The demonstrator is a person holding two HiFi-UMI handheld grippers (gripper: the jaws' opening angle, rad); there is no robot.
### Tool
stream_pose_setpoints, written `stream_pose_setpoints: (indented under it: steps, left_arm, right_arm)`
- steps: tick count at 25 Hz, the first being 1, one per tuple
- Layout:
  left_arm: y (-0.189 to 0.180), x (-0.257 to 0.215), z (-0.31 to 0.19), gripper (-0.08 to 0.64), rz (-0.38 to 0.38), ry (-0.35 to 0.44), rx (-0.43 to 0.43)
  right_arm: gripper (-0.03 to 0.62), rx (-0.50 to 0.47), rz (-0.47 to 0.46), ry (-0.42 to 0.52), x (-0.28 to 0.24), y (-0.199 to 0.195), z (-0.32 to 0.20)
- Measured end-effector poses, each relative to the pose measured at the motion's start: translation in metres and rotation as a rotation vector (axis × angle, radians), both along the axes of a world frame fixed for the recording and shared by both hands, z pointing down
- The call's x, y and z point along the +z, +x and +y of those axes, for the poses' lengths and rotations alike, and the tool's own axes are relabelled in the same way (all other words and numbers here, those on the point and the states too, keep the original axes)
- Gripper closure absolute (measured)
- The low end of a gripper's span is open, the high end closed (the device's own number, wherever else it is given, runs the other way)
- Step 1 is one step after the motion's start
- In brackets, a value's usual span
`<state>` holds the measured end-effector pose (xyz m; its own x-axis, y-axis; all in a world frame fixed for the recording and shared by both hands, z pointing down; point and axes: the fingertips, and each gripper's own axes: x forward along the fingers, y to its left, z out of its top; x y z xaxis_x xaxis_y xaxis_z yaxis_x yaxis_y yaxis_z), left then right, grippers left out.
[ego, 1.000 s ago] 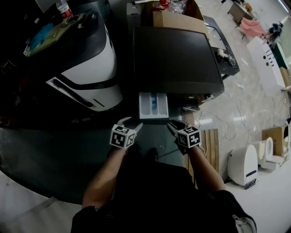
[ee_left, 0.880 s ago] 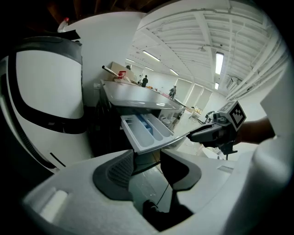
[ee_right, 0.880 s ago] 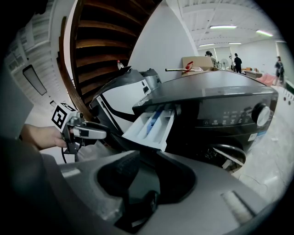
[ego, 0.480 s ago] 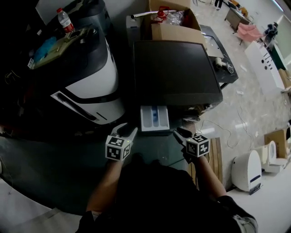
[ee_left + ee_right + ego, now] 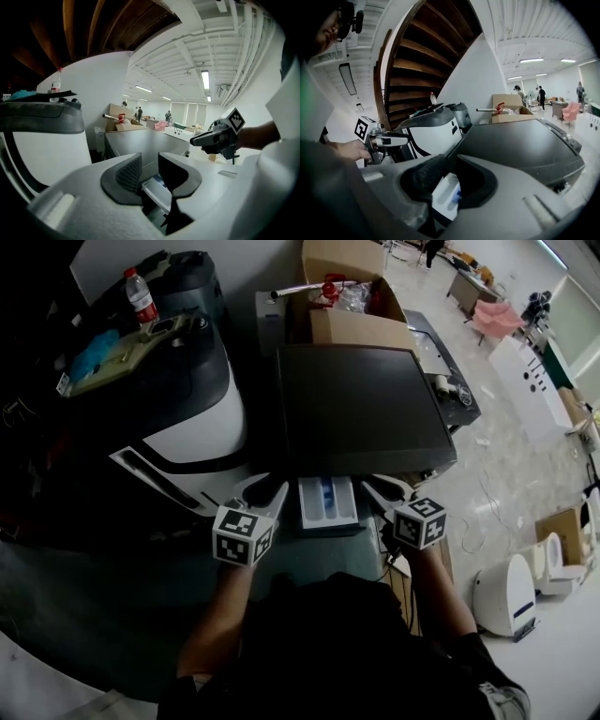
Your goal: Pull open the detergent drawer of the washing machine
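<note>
And the detergent drawer (image 5: 328, 502) juts out at the front left corner of the washing machine (image 5: 361, 409), so the job looks done; left claw (image 5: 263, 489) and right claw (image 5: 384, 488) flank it, half apart, just narrowed on nothing, and next they simply draw clear.

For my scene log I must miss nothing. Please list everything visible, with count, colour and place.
washing machine: one, dark top, centre
detergent drawer: one, white with blue inside, pulled out at the machine's front
cardboard box: at least one, brown, behind the machine
bottle: one, clear with red cap, top left
white-and-black unit: one, left of the machine
pink chair: one, far right
left gripper: one, pale grey, left of the drawer; jaws apart, just been closing, nothing between them
right gripper: one, pale grey, right of the drawer; jaws apart, just been closing, empty
</note>
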<state>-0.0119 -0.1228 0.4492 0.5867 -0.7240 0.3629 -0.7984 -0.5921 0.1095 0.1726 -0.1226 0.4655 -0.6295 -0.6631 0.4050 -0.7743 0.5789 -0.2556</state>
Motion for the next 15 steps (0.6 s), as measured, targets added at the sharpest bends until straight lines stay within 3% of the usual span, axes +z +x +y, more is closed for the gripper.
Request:
stream_pose_setpoints:
  steps: [9, 15]
  left_arm:
    - [-0.015, -0.046, -0.017, 0.471, -0.002, 0.075, -0.021]
    - [0.002, -0.072, -0.030, 0.488, -0.007, 0.103, -0.032]
  right_arm:
    - [0.532, -0.062, -0.025, 0.086, -0.049, -0.029, -0.005]
    - [0.589, -0.033, -0.063, 0.185, -0.090, -0.004, -0.021]
